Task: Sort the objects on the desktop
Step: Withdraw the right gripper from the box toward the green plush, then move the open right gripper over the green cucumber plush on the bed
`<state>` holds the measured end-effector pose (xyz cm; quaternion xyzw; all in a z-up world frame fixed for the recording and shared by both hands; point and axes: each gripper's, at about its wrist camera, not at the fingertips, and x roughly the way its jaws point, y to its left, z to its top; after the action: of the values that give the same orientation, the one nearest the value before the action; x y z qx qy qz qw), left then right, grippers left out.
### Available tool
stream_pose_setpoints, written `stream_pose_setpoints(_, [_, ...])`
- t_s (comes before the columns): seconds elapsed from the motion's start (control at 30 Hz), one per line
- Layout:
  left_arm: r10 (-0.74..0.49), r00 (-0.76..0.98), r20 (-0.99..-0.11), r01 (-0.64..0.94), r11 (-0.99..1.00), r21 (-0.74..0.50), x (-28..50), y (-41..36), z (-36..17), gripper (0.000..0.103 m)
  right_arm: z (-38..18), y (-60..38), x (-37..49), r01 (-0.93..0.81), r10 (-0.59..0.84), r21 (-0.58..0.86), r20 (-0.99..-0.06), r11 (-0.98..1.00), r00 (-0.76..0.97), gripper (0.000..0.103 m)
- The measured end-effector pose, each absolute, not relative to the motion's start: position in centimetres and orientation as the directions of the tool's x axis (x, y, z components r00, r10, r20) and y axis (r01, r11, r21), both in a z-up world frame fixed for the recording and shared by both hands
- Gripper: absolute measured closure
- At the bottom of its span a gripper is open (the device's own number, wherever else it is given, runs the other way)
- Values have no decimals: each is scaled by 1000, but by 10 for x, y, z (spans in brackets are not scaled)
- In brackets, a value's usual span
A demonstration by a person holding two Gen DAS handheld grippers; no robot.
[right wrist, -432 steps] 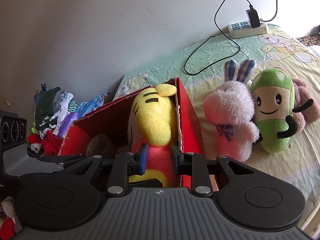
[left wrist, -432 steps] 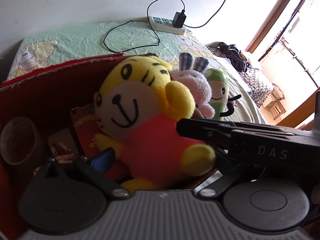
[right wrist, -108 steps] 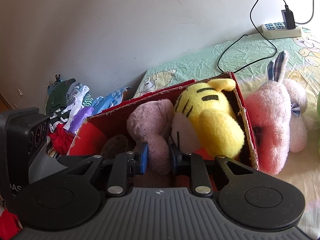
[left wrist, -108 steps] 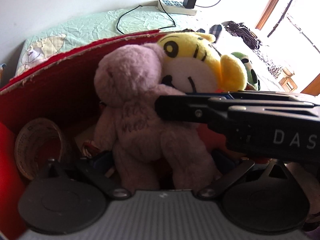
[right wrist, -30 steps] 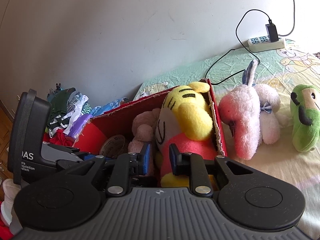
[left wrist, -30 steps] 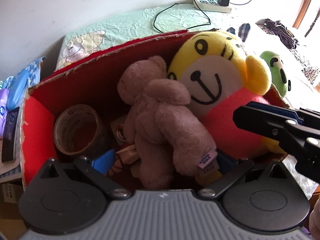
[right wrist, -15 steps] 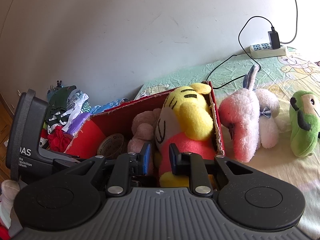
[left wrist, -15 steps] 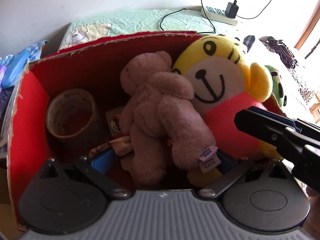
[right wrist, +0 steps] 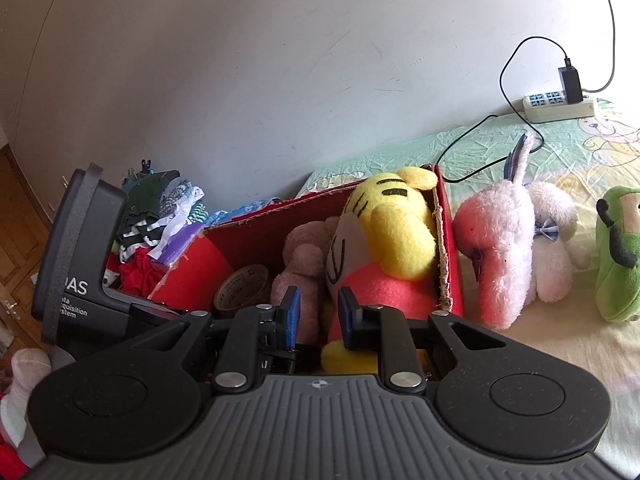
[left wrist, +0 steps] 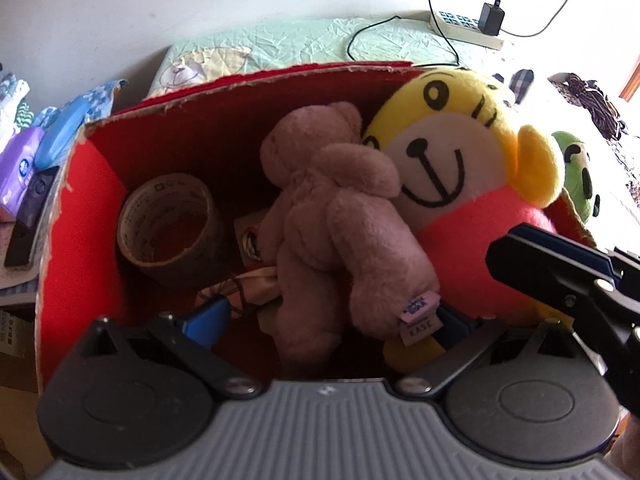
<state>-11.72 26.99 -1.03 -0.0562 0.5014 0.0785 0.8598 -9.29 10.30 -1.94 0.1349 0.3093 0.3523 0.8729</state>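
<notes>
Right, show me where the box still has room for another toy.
Little is left. The box has a bare strip of floor between the tape roll and its left wall. The right half is packed: the bear leans on the tiger. Outside, the sheet before the rabbit is open.

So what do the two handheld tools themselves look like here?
Both are black: a ribbed grey housing flanked by two round black discs, silver screws on the linkage bars, blue pads inside the fingers. The left tool shows white "DAS" lettering on its body in the right wrist view. The right tool matches it.
</notes>
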Motion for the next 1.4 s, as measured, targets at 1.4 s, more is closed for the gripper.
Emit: stream_pose_setpoints(1.4, [-32, 638, -770, -76, 992, -104, -59, 76, 39, 1, -32, -126, -39, -324, 694, 652, -452, 685, 560, 76])
